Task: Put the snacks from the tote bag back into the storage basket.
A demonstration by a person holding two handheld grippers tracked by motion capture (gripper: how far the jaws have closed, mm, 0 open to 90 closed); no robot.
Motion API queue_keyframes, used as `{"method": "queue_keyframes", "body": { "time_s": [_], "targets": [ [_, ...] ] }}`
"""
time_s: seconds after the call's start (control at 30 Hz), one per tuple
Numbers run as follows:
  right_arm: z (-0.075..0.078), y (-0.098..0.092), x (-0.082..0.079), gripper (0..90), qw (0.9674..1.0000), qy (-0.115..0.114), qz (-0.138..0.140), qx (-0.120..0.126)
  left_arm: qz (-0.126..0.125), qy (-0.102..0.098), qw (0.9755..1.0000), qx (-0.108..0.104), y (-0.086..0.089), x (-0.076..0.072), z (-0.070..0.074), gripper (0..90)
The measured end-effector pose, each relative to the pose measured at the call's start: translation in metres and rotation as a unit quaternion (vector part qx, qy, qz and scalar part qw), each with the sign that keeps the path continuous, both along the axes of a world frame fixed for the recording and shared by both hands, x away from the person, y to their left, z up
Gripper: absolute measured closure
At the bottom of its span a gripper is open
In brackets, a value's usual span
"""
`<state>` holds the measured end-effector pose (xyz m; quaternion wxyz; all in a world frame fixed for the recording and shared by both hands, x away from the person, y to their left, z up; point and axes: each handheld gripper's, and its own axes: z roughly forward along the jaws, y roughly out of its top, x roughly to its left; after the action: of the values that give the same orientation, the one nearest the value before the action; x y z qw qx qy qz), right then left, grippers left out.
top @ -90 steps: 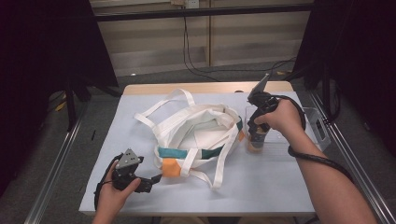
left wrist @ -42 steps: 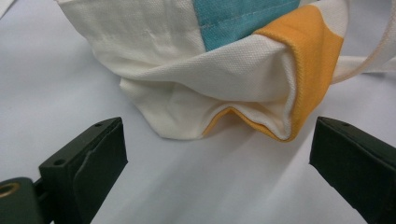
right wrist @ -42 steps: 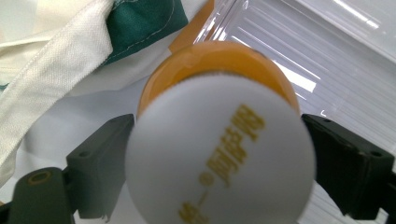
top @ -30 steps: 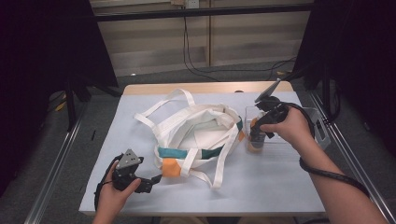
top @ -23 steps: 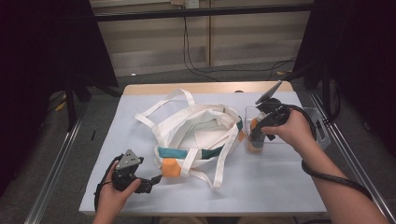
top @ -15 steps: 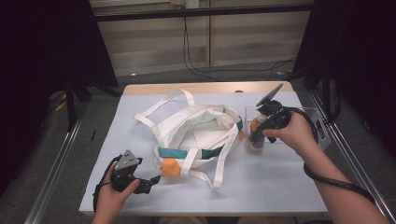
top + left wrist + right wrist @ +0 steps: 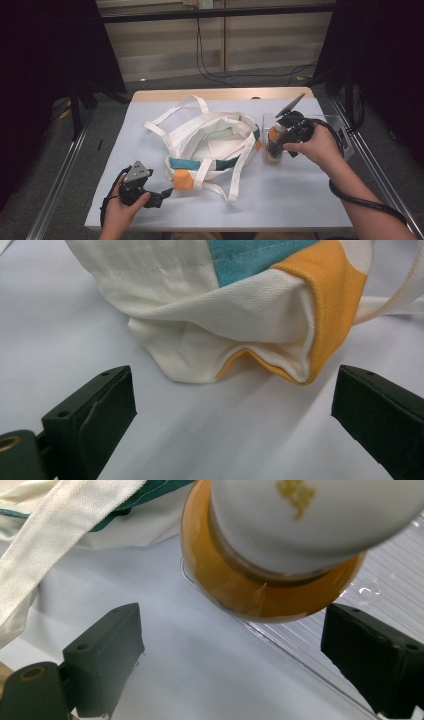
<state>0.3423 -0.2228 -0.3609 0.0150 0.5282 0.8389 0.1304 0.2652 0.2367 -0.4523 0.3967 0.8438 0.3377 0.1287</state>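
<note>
Pale table (image 7: 280, 200), bottle (image 7: 280, 545) with unreadable gold cap mark, right gripper (image 7: 235, 665) released, left gripper (image 7: 230, 425) released.

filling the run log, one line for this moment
left claw: open by tote bag corner | right claw: open over orange bottle | clear bin

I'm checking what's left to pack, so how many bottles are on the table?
1. An orange bottle with a white cap stands in the clear tray right of the bag, by the open right gripper. More may be hidden inside the bag.
</note>
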Motion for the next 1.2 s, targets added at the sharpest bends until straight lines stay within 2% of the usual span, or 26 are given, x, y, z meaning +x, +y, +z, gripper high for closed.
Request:
{"method": "queue_keyframes", "body": {
  "time_s": [0.43, 0.53, 0.8, 0.87, 1.03, 1.2],
  "targets": [
    [-0.002, 0.004, -0.012, 9.7, 0.9996, -0.015, 0.020, 0.012, -0.002, 0.004, 1.0000, -0.002, -0.001, 0.000, -0.001, 3.7],
    [-0.003, 0.005, -0.015, 9.7, 0.9992, -0.026, 0.030, 0.004, 0.000, 0.004, 1.0000, 0.001, -0.001, 0.000, -0.001, 3.7],
    [-0.007, 0.010, -0.024, 9.7, 0.9980, -0.037, 0.050, 0.006, 0.000, 0.004, 1.0000, 0.001, -0.001, 0.000, -0.001, 3.7],
    [-0.008, 0.010, -0.026, 9.7, 0.9981, -0.034, 0.048, 0.016, -0.001, -0.002, 1.0000, 0.009, 0.000, 0.000, -0.001, 3.7],
    [-0.014, 0.011, -0.030, 9.7, 0.9973, -0.040, 0.056, 0.025, 0.000, 0.003, 1.0000, -0.001, -0.001, 0.000, -0.002, 3.7],
    [-0.017, 0.014, -0.035, 9.7, 0.9968, -0.040, 0.059, 0.035, 0.000, 0.004, 1.0000, 0.006, -0.001, 0.000, -0.001, 3.7]
  ]
}}
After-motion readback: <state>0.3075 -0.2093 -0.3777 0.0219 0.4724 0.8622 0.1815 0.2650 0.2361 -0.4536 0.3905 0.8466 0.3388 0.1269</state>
